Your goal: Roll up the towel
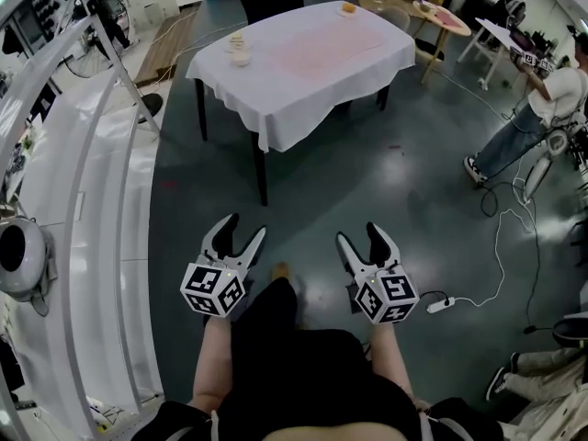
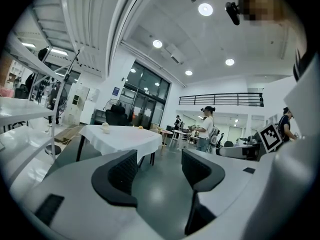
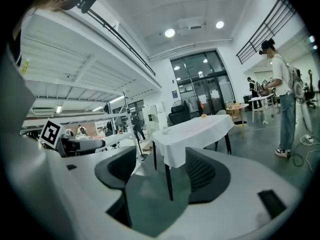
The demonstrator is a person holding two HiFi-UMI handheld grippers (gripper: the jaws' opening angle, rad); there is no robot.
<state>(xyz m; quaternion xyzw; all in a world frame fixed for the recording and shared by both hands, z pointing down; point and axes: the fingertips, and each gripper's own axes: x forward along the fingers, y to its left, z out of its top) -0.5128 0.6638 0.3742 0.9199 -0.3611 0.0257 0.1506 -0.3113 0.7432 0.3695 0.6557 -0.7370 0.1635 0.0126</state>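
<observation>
Nothing is rolled yet: the pinkish towel [image 1: 322, 46] lies flat on the tabletop [image 1: 276, 95], well apart from the left claw [image 1: 243, 228] and right claw [image 1: 357, 235], both open and empty, so by the look of it the whole task remains.

Table [image 1: 261, 175] under white tablecloth [image 1: 294, 99], pale pink towel [image 1: 323, 44] lying flat, small white object [image 1: 239, 50], small orange item [image 1: 348, 8] at far edge

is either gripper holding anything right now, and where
Nothing is held: left gripper and right gripper both show open, empty jaws, well short of the table.
</observation>
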